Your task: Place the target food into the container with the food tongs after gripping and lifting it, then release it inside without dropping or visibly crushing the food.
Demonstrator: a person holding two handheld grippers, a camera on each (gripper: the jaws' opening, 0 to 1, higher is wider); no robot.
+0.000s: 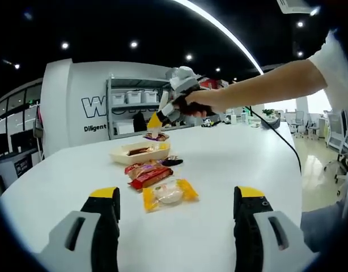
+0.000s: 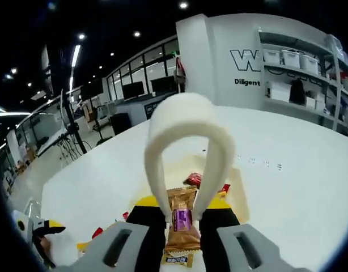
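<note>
A person stands at a broad white table point(image 1: 230, 164) in a showroom-like office, a hand-held tool in each hand.

In the left gripper view, the left tool point(image 1: 177, 218) hovers low over the table with its two yellow-tipped jaws wide apart and nothing between them. Just ahead of those jaws lies a yellow-wrapped round pastry point(image 1: 169, 194), and just beyond it a red-wrapped snack point(image 1: 149, 175). Farther ahead sits a shallow cream container point(image 1: 139, 152) with a dark item inside. Above the container's far side hangs the right tool point(image 1: 158, 118), held by the person's hand point(image 1: 203, 102).

In the right gripper view, the right tool's jaws are pressed together on the arms of white food tongs point(image 2: 184, 150), and the tongs pinch a small brown-and-purple wrapped candy point(image 2: 181, 220) just ahead of the jaws, lifted over the container.

Risks, as I judge them: the candy is caught by a narrow part of its wrapper, so a tilt or a slackened squeeze could let it slip before it is low enough. Opening the tongs off-centre could send it over the container's rim onto the table; squeezing harder could crumple it.

The tongs and the candy hide much of the container in the right gripper view. What the dark item in it is cannot be made out, nor can the print on the wrappers.
</note>
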